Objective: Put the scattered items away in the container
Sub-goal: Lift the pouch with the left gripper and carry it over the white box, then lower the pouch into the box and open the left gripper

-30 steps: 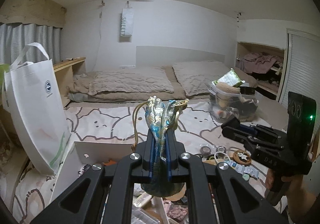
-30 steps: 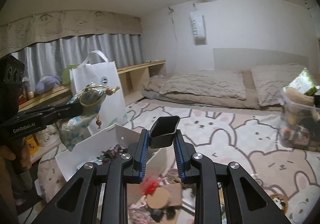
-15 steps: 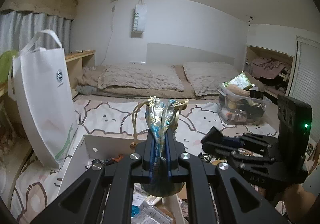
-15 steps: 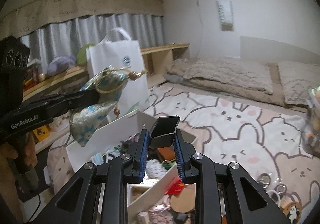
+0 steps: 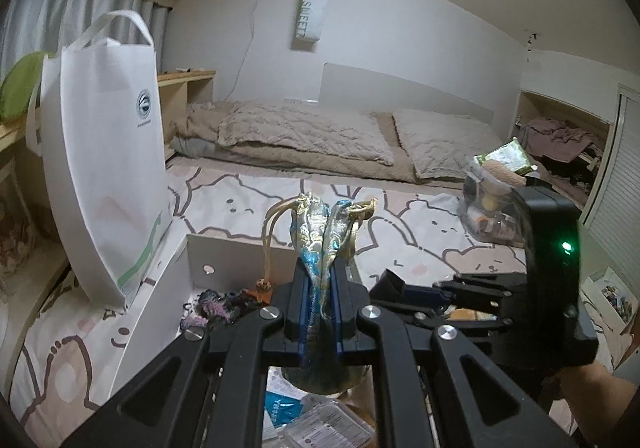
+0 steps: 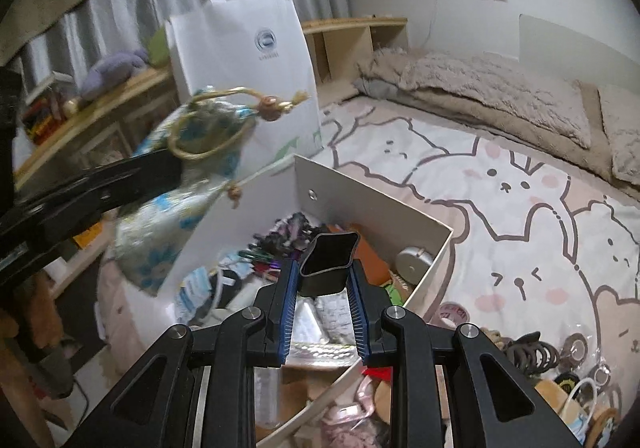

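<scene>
My left gripper (image 5: 321,272) is shut on a blue and gold drawstring pouch (image 5: 320,226), whose body hangs below the fingers. The pouch hangs over the near left part of the white open box (image 5: 232,252). My right gripper (image 6: 326,268) is shut on a small black cup (image 6: 328,256) with a wavy rim, held above the box (image 6: 360,193). Several small items lie inside the box. In the right wrist view the pouch (image 6: 188,151) and the left gripper (image 6: 160,167) hang blurred at the left. The left wrist view shows the black cup (image 5: 390,282) just right of the pouch.
A white tote bag (image 5: 104,151) stands against the box's left side. A clear bin (image 5: 492,207) with things in it sits at the right. Hair ties and tape rolls (image 6: 532,356) lie scattered on the bear-print sheet. Beige pillows (image 5: 304,131) lie behind.
Both grippers have moved down and toward the white box, each still shut on its item. The right view has swung left, so the box now lies under the black cup.
</scene>
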Available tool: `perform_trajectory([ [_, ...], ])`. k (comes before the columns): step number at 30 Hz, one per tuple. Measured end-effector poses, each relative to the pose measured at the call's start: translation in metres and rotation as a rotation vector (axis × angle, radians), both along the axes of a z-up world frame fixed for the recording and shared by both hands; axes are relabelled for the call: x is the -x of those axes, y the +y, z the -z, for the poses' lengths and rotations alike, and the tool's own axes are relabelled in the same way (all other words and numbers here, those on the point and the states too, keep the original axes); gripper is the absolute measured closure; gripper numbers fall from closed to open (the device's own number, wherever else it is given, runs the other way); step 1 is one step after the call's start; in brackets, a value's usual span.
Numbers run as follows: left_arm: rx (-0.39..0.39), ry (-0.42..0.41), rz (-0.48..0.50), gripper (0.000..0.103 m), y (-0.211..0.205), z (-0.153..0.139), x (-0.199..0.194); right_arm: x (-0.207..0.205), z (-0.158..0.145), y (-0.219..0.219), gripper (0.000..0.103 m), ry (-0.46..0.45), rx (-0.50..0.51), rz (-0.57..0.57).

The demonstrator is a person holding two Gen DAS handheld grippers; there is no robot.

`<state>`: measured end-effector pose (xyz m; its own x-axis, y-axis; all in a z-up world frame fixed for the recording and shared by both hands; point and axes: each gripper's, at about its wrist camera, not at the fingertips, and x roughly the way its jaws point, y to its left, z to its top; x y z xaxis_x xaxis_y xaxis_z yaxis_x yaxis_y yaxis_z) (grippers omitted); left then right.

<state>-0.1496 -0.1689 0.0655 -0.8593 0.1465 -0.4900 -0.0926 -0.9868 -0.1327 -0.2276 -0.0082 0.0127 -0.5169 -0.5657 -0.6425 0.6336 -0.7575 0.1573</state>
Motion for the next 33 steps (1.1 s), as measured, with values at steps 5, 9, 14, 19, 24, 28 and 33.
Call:
perform_trajectory([
  [5, -0.008, -0.030, -0.022, 0.093, -0.007, 0.012, 0.007, 0.021, 0.014, -0.014, 0.077, -0.020, -0.084, 0.013],
  [9, -0.057, -0.046, -0.027, 0.093, -0.014, 0.019, 0.012, 0.039, 0.025, -0.022, 0.077, -0.042, -0.138, 0.025],
  [14, -0.063, -0.065, -0.032, 0.093, -0.014, 0.024, 0.017, 0.055, 0.040, -0.030, 0.077, -0.062, -0.213, 0.041],
  [19, -0.050, -0.072, -0.048, 0.093, -0.017, 0.028, 0.021, 0.068, 0.053, -0.035, 0.077, -0.055, -0.297, 0.059],
  [24, -0.046, -0.082, -0.054, 0.093, -0.019, 0.031, 0.023, 0.077, 0.059, -0.037, 0.077, -0.068, -0.334, 0.072],
  [28, -0.060, -0.092, -0.057, 0.093, -0.020, 0.035, 0.024, 0.079, 0.059, -0.037, 0.077, -0.052, -0.361, 0.090],
  [33, -0.057, -0.110, -0.063, 0.093, -0.019, 0.041, 0.029, 0.079, 0.057, -0.032, 0.077, -0.049, -0.345, 0.077],
])
